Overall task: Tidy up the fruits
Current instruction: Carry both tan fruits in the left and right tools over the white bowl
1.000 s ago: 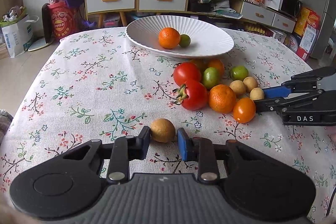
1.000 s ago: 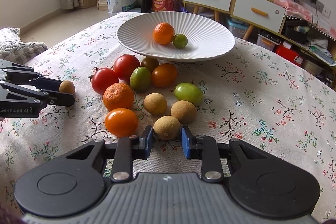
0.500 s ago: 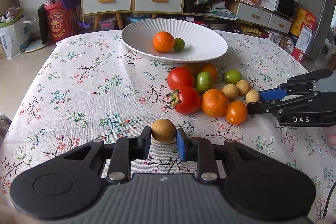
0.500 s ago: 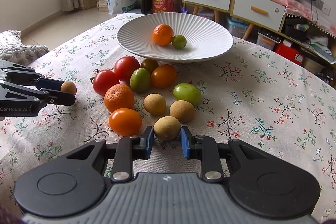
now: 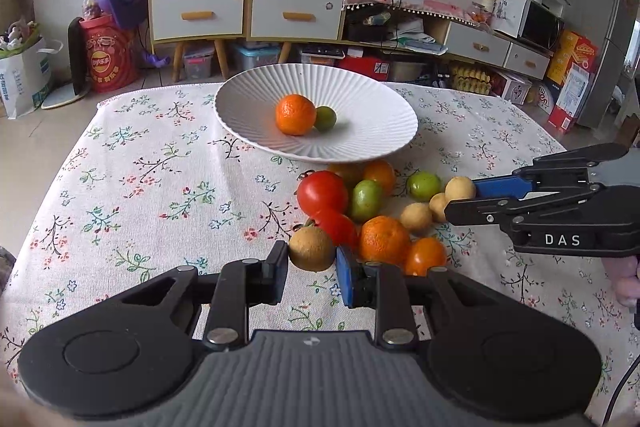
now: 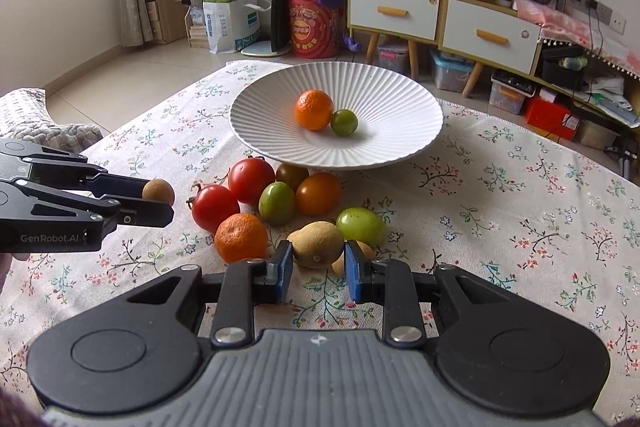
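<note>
The worktop (image 5: 120, 187), under a floral cloth, is bare across its whole left half in the left wrist view; its far edge runs just behind the white ribbed plate (image 5: 360, 143). That plate holds a mandarin (image 5: 295, 114) touching a small green fruit (image 5: 325, 118), with plenty of empty rim around them. Just in front of the plate lies the loose heap: two red tomatoes (image 6: 251, 180), a green one (image 6: 276, 203), an orange tomato (image 6: 318, 193), another mandarin (image 6: 241, 237) and a pale green fruit (image 6: 361, 226).

The left hand-held gripper (image 5: 311, 269) is clenched on a round brown fruit (image 5: 312, 248), lifted clear of the cloth beside the heap's left side. The right hand-held gripper (image 6: 317, 271) grasps a brown oval fruit (image 6: 316, 243) at the heap's near edge.
</note>
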Demonstrator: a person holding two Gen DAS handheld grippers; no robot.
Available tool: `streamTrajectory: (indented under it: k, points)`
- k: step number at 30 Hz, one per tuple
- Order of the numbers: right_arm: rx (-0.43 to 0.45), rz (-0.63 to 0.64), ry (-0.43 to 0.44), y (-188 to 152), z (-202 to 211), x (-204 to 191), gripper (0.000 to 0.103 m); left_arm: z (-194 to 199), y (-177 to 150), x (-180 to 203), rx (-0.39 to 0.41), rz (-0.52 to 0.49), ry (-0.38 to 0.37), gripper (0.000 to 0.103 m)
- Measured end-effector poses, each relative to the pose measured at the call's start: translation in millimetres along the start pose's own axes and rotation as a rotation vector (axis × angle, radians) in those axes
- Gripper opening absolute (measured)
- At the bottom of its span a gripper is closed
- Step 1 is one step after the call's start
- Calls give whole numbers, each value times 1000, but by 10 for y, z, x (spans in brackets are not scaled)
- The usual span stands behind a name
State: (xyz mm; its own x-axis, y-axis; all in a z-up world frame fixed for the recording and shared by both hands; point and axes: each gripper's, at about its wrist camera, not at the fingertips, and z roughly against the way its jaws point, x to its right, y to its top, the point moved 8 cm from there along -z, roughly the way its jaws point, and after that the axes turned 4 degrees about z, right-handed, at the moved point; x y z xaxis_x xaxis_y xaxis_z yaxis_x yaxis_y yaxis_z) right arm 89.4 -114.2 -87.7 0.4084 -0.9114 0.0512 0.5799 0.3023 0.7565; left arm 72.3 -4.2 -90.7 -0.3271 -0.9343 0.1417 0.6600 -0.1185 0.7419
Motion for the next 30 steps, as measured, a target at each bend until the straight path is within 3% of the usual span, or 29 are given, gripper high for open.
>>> streamTrajectory:
  k: [9,15,27,30]
  points:
    - [59,-16,-16,275,-60,107,25,-181,306,67,6,15,-1,22]
    - [72,-22,20,446,-178,170,25,-376,512,101,19,-15,-14,22]
    - [16,36,42,511,-444,159,25,-704,616,64,-26,-98,-9,22]
    - [11,17,50,542,-498,203,25,-790,622,105,-45,-159,3,22]
